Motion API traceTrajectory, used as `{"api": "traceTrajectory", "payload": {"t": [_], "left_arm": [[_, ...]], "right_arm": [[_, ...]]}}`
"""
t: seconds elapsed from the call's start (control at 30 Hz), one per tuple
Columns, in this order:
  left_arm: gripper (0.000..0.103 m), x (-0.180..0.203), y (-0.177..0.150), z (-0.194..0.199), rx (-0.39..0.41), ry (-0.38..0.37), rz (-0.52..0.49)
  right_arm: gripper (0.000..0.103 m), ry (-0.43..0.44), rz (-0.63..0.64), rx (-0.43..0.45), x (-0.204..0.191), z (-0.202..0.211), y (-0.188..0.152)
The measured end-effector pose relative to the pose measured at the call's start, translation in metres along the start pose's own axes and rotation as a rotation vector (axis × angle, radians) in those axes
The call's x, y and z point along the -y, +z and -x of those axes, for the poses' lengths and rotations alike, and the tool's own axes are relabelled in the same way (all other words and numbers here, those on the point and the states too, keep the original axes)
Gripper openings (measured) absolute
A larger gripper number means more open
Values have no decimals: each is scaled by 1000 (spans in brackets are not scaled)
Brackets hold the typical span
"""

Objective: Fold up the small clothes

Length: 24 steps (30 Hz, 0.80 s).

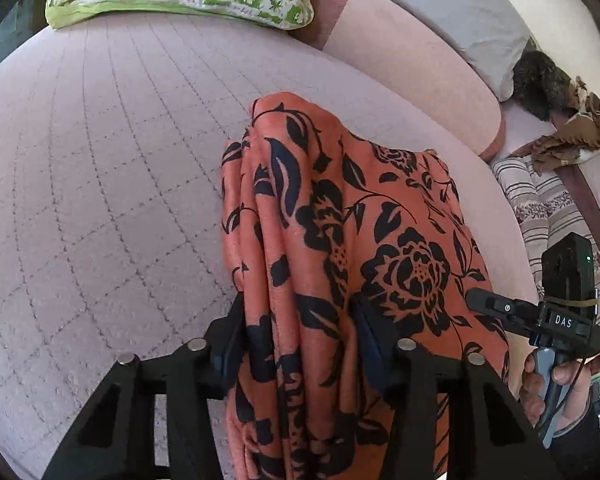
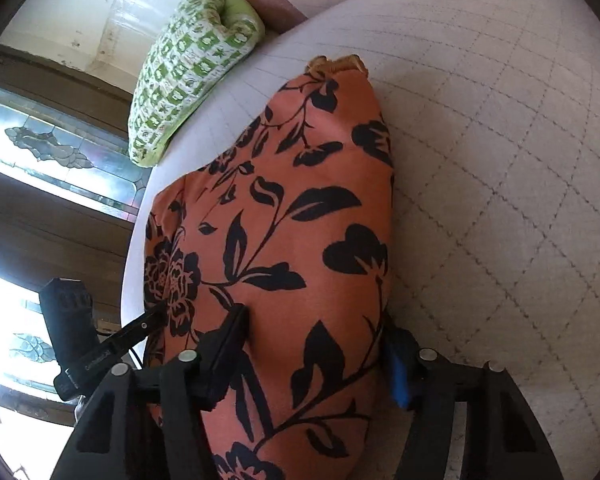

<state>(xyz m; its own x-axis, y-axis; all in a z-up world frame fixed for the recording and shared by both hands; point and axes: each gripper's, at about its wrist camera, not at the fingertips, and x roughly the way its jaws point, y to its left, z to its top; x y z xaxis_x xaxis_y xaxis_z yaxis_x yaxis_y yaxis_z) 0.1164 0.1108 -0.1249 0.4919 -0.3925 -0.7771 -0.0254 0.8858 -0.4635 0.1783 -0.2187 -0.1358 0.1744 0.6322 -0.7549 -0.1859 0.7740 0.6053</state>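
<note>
Orange flowered cloth [image 1: 340, 240] fills your left claw [image 1: 300, 344], clenched on its bunched folds; your right claw [image 2: 316, 352] grasps the same cloth, draped over the quilted bed [image 1: 100, 200]. Step: gathering an edge. Next, likely lift and lay it flat.

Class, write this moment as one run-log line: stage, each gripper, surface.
stage: lifting cloth | left gripper: jaws closed on orange floral cloth | right gripper: jaws closed on same cloth | surface: quilted bed cover
</note>
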Motion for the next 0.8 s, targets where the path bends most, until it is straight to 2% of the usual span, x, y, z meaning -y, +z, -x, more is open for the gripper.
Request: {"api": "traceTrajectory", "payload": {"t": [0.1, 0.17, 0.23, 0.5, 0.63, 0.8], "left_arm": [[32, 5, 0, 0, -1, 0, -8], [29, 10, -1, 8, 13, 19, -30], [29, 17, -3, 20, 38, 34, -44], [29, 60, 0, 92, 184, -20, -119], [29, 83, 4, 108, 219, -31, -155], [29, 108, 11, 115, 235, -32, -185]], "right_arm": [[50, -18, 28, 6, -10, 2, -1], [42, -13, 43, 31, -16, 11, -2], [40, 18, 50, 63, -23, 24, -2], [40, 41, 127, 174, -48, 87, 2], [39, 33, 173, 241, -56, 114, 4], [39, 4, 197, 282, -54, 119, 6]]}}
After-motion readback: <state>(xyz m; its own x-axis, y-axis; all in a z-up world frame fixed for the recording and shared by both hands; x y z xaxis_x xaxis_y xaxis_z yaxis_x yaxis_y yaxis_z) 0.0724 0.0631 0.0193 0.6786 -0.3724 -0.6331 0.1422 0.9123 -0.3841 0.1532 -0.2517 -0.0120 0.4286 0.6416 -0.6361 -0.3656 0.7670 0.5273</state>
